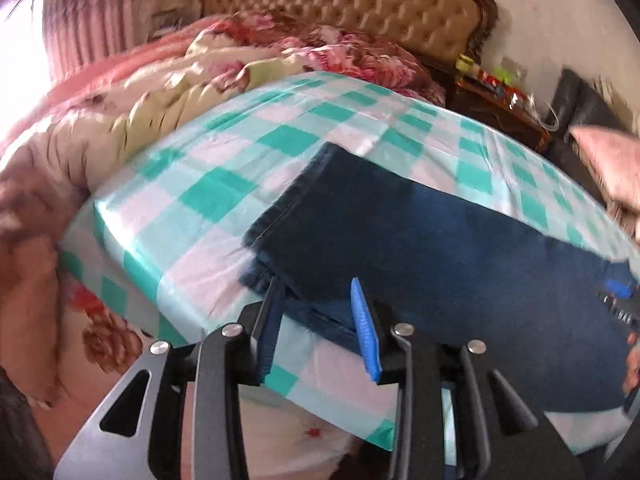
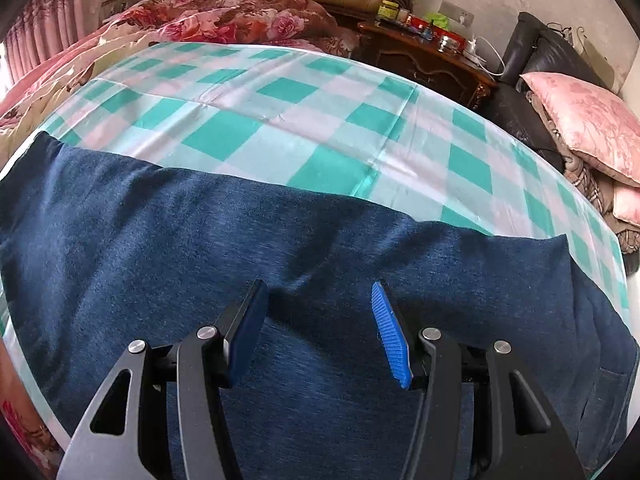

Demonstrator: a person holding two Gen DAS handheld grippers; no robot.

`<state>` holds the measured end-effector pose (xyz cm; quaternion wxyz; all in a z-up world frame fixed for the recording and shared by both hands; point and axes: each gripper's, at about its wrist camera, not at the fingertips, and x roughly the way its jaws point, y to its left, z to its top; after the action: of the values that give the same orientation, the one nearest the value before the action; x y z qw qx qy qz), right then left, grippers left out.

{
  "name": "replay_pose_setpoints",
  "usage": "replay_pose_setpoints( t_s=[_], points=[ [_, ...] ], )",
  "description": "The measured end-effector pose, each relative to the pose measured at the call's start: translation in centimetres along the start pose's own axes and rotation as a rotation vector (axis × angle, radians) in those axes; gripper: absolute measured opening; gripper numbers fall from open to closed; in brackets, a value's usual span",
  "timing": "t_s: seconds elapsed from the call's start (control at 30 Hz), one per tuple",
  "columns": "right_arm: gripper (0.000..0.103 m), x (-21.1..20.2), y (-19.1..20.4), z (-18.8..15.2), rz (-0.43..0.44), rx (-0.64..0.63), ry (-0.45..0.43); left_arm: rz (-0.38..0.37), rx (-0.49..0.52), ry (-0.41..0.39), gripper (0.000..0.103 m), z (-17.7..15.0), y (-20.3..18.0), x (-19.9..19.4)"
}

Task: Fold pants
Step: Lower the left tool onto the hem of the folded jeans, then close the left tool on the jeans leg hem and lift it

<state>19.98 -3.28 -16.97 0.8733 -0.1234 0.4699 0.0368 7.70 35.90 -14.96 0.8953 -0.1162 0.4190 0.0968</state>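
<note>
Dark blue denim pants (image 1: pixel 404 236) lie flat on a teal and white checked sheet (image 1: pixel 192 184), legs stacked, with the leg hems at the left end. My left gripper (image 1: pixel 316 288) is open just above the near corner of the hems, holding nothing. In the right wrist view the pants (image 2: pixel 200 224) fill the lower half over the checked sheet (image 2: pixel 280 120). My right gripper (image 2: pixel 320 292) is open and empty, hovering over the denim. The right gripper also shows at the right edge of the left wrist view (image 1: pixel 622 300).
A floral quilt (image 1: pixel 132 92) is bunched at the far left of the bed below a tufted headboard (image 1: pixel 344 4). A dark wooden nightstand (image 2: pixel 424 56) with small items stands at the right. A black couch with pink pillows (image 2: pixel 584 120) lies beyond the bed's right edge.
</note>
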Motion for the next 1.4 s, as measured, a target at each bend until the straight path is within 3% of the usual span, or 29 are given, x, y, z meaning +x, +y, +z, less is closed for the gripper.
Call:
replay_pose_setpoints(
  t_s=[0.1, 0.23, 0.33, 0.4, 0.5, 0.67, 0.7, 0.73, 0.83, 1.0, 1.07, 1.13, 1.23, 1.4],
  points=[
    [0.052, -0.5, -1.6, -0.1, -0.036, 0.027, -0.005, -0.074, -0.099, -0.001, 0.034, 0.2, 2.6, 0.2],
    [0.052, -0.4, -3.7, -0.4, -0.088, 0.032, 0.008, -0.109, -0.146, 0.016, 0.034, 0.2, 4.4, 0.7],
    [0.052, -0.2, -4.8, -0.9, -0.089, 0.054, 0.023, -0.194, -0.206, 0.031, 0.033, 0.2, 5.9, 1.2],
    [0.052, -0.8, -5.1, -1.0, -0.061, 0.082, 0.013, -0.198, -0.209, 0.037, 0.033, 0.3, 6.3, 1.3],
    [0.052, -2.4, -3.5, -0.3, 0.023, 0.066, -0.011, -0.19, -0.164, 0.054, 0.035, 0.7, 6.0, 1.8],
    [0.051, -4.1, 4.2, 2.5, 0.237, 0.006, -0.012, -0.177, -0.107, 0.079, 0.034, 1.3, 5.5, 2.4],
    [0.051, -4.1, 5.9, 3.0, 0.266, -0.005, -0.011, -0.174, -0.099, 0.085, 0.032, 1.4, 5.5, 2.4],
    [0.05, -4.1, 7.7, 3.5, 0.295, -0.02, -0.009, -0.171, -0.086, 0.093, 0.023, 1.5, 5.4, 2.5],
    [0.05, -3.8, 13.6, 4.6, 0.441, -0.047, 0.041, -0.206, -0.058, 0.111, 0.018, 1.9, 5.2, 2.3],
    [0.05, -2.9, 19.6, 5.8, 0.639, -0.026, 0.137, -0.245, -0.043, 0.052, 0.017, 3.2, 4.7, -0.5],
    [0.048, -1.6, 21.4, 6.0, 0.622, -0.039, 0.186, -0.249, -0.03, 0.03, 0.017, 3.7, 4.1, -1.4],
    [0.035, -0.2, 22.6, 5.8, 0.553, -0.07, 0.229, -0.263, -0.032, 0.02, 0.017, 4.1, 3.6, -1.9],
    [0.028, -0.6, 23.7, 5.4, 0.502, -0.156, 0.185, -0.294, -0.073, 0.012, 0.017, 4.3, 3.4, -2.0],
    [0.025, -0.9, 24.0, 4.8, 0.464, -0.198, 0.148, -0.393, -0.251, 0.006, 0.021, 3.8, 4.2, -0.5]
  ],
)
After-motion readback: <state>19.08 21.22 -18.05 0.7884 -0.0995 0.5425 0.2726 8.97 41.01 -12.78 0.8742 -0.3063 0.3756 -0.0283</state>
